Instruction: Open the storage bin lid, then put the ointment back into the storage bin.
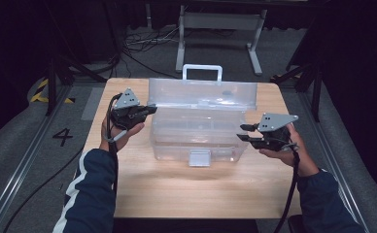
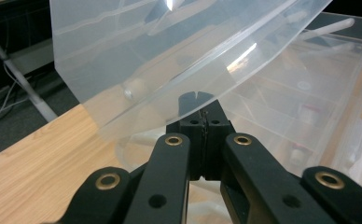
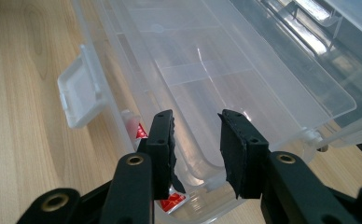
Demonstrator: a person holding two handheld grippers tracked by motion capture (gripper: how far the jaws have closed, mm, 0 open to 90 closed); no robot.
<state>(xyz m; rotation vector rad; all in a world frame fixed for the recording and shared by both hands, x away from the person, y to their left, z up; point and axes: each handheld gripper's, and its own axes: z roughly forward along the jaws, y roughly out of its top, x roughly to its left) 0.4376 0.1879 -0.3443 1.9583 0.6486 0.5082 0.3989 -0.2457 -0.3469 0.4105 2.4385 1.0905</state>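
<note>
Right now the clear plastic box (image 1: 196, 131) sits mid-table, lid up, light, stiff and slippery, so grab its thin edges: the left gripper (image 2: 202, 114) pinches the lid's edge (image 2: 137, 119), and the right gripper (image 3: 195, 140) stands loose at the box's right end.

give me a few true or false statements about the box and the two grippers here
1. The clear plastic box has its lid raised. True.
2. The left gripper stands wide open. False: its jaws are closed together, at the lid's edge.
3. The right gripper has a gap between its jaws. True: they are parted over the box's end.
4. The box sits on a metal table. False: the table is light wood.
5. The front latch hangs down at the box's front. True.
6. The handle is on the box's front wall. False: it is on the lid, at the far side.
</note>
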